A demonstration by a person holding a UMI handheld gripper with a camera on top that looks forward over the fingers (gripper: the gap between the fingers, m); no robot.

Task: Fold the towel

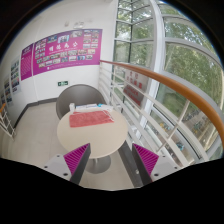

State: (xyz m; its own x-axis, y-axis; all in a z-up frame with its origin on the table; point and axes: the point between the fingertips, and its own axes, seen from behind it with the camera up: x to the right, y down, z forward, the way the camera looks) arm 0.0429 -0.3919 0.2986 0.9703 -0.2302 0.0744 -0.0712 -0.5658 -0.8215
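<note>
A pink-red towel [91,119] lies flat on the far half of a round white table [90,138], well beyond my fingers. My gripper [110,160] is open and empty, held above the near edge of the table. Its two fingers, each with a magenta pad [75,156], stand wide apart with only the table and floor showing between them.
A grey chair [80,98] stands behind the table. A curved wooden handrail [165,82] with glass runs along the right, with tall windows [170,50] beyond. A white wall with magenta posters [62,50] is at the back left. Pale floor surrounds the table.
</note>
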